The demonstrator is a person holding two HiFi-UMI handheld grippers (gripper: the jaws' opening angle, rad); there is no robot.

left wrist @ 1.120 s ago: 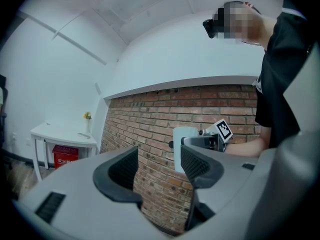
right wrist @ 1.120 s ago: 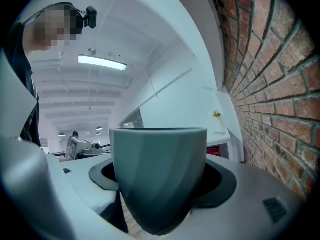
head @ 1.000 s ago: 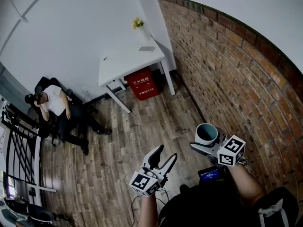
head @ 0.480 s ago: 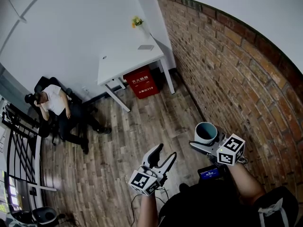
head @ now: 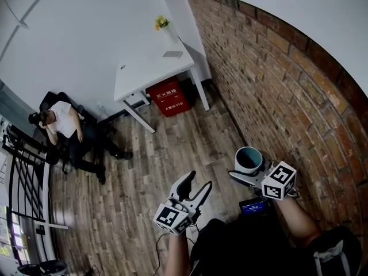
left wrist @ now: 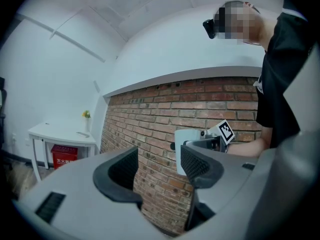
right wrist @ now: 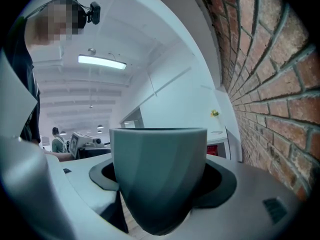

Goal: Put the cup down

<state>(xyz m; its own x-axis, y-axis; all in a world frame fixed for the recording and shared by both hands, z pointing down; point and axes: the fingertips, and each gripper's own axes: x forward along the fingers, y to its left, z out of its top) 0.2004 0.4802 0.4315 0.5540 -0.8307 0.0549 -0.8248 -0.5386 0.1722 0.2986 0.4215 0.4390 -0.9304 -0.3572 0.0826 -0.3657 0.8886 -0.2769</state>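
Over the last second the brick wall (head: pixel 287 96), the wooden floor (head: pixel 172 148) and the white table (head: pixel 149 68) have slid only slightly in the head view (the table a little up and left), so the person has barely shifted and the table remains well apart from both grippers. The left gripper (head: pixel 197 183) stays over the floor, jaws apart with nothing between them. The right gripper (head: pixel 248 170) keeps its jaws clamped on the cup (head: pixel 249 157), upright and aloft beside the wall; I judge the putting-down not yet begun.
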